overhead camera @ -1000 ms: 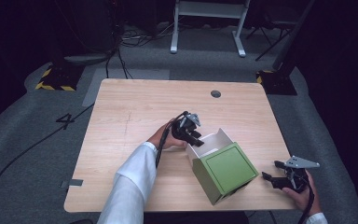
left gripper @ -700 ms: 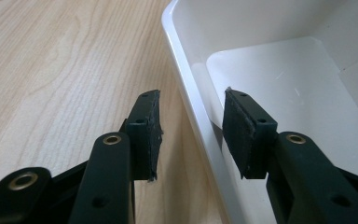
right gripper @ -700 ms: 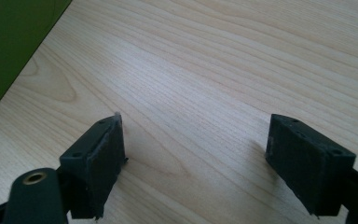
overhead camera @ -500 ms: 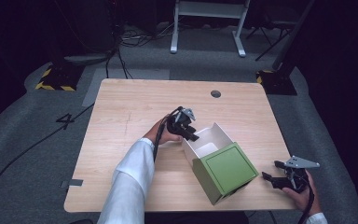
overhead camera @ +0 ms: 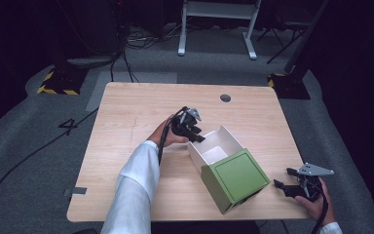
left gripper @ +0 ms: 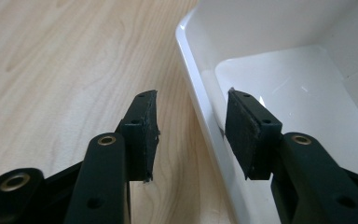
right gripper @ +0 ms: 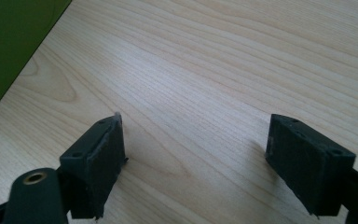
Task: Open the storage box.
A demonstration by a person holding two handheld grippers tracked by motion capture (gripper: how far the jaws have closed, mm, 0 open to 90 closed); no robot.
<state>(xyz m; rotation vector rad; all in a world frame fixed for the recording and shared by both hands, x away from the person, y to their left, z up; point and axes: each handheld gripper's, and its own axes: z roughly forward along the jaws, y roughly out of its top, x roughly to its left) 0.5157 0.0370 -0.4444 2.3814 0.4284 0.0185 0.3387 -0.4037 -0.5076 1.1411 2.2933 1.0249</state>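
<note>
We are straddling box (overhead camera: 226, 163) wall with left gripper (left gripper: 191, 133), jaws parted; right gripper (overhead camera: 286, 186) idling, jaws released. Box looking light, stiff; gripping thin rim.

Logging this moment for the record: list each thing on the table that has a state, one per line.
Green box: lying on its side on the table, white inside showing, nothing in it.
Left tool: open, jaws astride the box's white wall, not clamped.
Right tool: open wide over bare table, beside the box, holding nothing.
</note>
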